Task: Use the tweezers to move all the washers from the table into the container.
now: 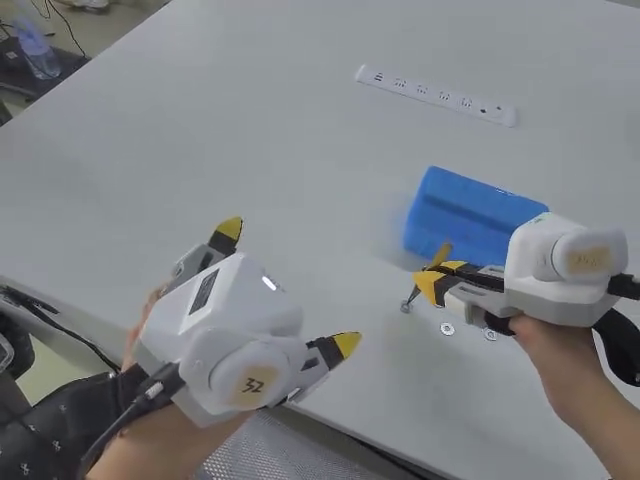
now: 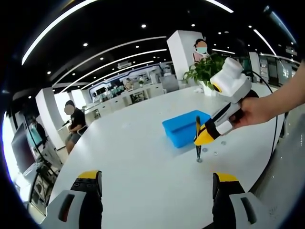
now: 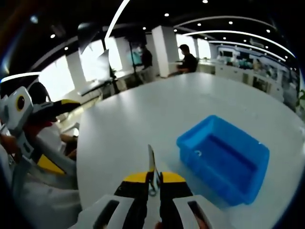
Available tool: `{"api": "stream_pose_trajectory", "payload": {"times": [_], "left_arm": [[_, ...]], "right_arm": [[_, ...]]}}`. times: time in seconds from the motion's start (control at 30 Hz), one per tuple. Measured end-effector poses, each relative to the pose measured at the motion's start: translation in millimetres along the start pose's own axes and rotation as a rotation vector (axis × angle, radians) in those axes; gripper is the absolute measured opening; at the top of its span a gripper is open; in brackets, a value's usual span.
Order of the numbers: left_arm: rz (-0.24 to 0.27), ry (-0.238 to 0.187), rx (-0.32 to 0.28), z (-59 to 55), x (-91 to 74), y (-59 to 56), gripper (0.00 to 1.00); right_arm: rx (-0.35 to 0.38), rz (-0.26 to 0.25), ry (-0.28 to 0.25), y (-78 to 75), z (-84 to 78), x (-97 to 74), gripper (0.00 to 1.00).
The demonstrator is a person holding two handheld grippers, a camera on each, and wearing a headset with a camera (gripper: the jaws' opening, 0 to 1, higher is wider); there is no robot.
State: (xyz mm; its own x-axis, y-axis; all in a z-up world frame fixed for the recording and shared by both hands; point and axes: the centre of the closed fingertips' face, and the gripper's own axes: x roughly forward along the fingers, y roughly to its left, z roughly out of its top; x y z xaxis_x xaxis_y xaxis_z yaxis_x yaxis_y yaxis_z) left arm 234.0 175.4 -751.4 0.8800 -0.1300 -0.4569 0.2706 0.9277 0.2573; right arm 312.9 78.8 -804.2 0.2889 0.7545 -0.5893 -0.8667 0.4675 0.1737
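Observation:
My right gripper (image 1: 436,276) is shut on metal tweezers (image 1: 414,293), whose tips point down at the white table (image 1: 250,130), just in front of the blue container (image 1: 470,222). Two small washers (image 1: 446,328) lie on the table under that gripper. In the right gripper view the tweezers (image 3: 150,162) stick out between the closed yellow jaws, and the container (image 3: 224,160) holds one washer (image 3: 197,153). My left gripper (image 1: 287,287) hovers open and empty at the near left edge. Its view shows the right gripper (image 2: 208,134), tweezers (image 2: 198,145) and container (image 2: 183,128).
A white power strip (image 1: 436,95) lies at the far side of the table. A water bottle (image 1: 36,52) stands beyond the far left corner. Black cables (image 1: 60,335) hang below the near table edge. People sit at distant desks (image 2: 74,121).

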Motion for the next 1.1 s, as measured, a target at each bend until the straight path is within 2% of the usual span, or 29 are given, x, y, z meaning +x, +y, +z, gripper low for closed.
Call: {"api": "stream_pose_trajectory", "payload": {"times": [0.4, 0.73, 0.97, 1.1], "left_arm": [[-0.002, 0.01, 0.012, -1.6, 0.3, -1.1, 0.99], [-0.001, 0.018, 0.02, -2.5, 0.3, -1.6, 0.99], [0.002, 0.02, 0.017, -2.9, 0.6, -0.5, 0.99], [0.005, 0.017, 0.018, -2.7, 0.9, 0.0, 0.99]], "right_arm": [[-0.012, 0.003, 0.012, -3.5, -3.6, 3.0, 0.05], [-0.029, -0.008, -0.012, -0.4, -6.5, 3.2, 0.04], [-0.023, -0.025, 0.0, -2.1, -5.0, 1.6, 0.04], [-0.022, -0.018, -0.002, -1.2, -1.7, 1.5, 0.04]]}}
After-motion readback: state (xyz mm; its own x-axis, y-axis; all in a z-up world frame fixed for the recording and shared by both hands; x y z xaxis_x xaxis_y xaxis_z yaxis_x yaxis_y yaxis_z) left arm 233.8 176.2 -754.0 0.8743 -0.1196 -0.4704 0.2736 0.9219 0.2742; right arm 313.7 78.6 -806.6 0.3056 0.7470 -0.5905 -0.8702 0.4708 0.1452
